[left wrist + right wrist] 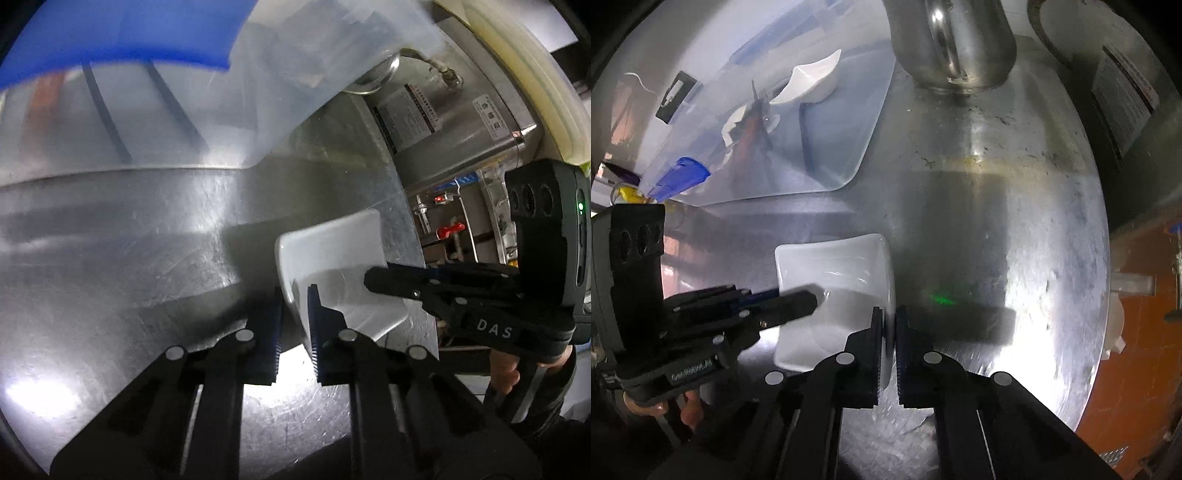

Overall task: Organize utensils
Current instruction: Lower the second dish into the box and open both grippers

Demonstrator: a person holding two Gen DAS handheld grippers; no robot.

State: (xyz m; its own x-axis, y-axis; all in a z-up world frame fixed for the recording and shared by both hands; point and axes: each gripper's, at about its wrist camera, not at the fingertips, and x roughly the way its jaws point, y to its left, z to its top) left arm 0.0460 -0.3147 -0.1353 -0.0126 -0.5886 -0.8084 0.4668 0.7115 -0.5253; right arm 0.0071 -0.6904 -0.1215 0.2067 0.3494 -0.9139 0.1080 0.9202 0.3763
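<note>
left tool clamps white dish rim | right tool clamps opposite rim

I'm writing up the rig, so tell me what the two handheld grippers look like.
Both are black plastic. The left gripper and right gripper have ribbed blue pads on the jaws and round silver pins on the linkages. White lettering marks each body. A green light glows on the right one's housing. A dark sleeve shows.

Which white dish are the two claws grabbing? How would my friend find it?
Look at the shiny metal table, on the bare part in front of the big clear plastic box. The white square dish sits there alone, with the left claw and the right claw each pinching an edge. The other white dishes lie inside the box.
</note>
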